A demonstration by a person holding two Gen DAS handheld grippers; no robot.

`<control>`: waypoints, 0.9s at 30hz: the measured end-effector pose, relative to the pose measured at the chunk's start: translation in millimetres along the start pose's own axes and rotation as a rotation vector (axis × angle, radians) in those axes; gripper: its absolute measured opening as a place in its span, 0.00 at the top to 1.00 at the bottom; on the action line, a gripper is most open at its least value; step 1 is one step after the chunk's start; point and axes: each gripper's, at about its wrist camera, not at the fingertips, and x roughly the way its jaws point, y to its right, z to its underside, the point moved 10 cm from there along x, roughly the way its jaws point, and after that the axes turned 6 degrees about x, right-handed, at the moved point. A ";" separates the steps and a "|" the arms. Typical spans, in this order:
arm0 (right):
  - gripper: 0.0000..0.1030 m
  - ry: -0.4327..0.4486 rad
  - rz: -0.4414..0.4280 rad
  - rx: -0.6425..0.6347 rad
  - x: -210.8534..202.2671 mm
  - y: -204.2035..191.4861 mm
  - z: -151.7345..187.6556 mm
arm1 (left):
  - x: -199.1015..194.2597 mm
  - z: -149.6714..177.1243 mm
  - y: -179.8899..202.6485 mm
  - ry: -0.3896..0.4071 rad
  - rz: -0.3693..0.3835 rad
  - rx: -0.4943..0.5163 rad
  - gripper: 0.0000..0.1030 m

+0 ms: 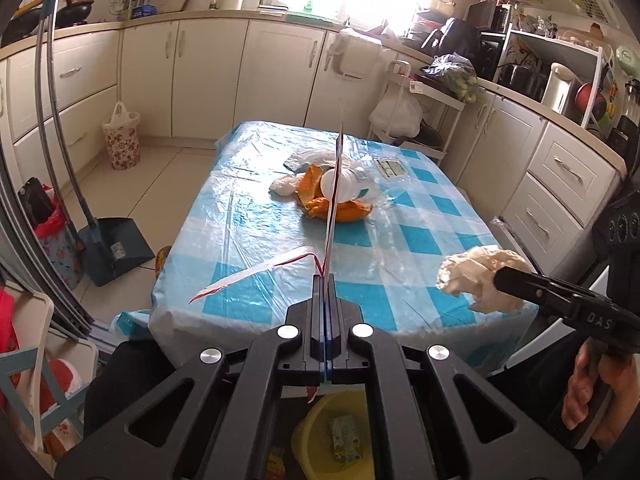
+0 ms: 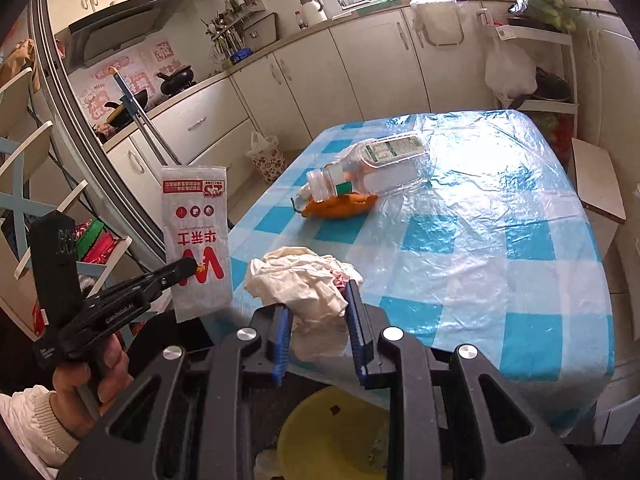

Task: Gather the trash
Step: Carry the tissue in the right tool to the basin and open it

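Note:
My left gripper (image 1: 325, 280) is shut on a flat white paper bag with red print (image 1: 334, 208), seen edge-on here and face-on in the right wrist view (image 2: 196, 240). My right gripper (image 2: 316, 304) is shut on a crumpled white tissue wad (image 2: 300, 280); the left wrist view shows this wad (image 1: 472, 276) over the table's near right corner. Both grippers hover at the near edge of the blue-checked table (image 1: 248, 220). A yellow bin (image 2: 332, 432) sits below them. Further back on the table lie a clear plastic bottle (image 2: 372, 164), orange peel (image 2: 340, 204) and another white tissue (image 1: 284, 186).
A floral wastebasket (image 1: 121, 140) and a dark dustpan (image 1: 114, 248) stand on the floor left of the table. Cabinets line the back and right walls. A white rack with bags (image 1: 404, 112) stands behind the table. A wooden stool (image 2: 596, 176) is at the table's right side.

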 end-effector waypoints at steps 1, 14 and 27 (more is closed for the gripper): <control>0.74 -0.002 0.000 -0.001 -1.2 -0.1 1.5 | -5.3 3.5 3.7 0.000 0.005 0.004 0.99; 0.74 -0.088 0.066 0.042 -14.3 7.8 65.7 | -56.9 55.2 32.7 -0.044 0.047 0.048 0.99; 0.62 -0.360 0.176 -0.072 20.9 7.7 139.6 | -73.0 67.8 47.8 -0.061 0.070 0.071 0.99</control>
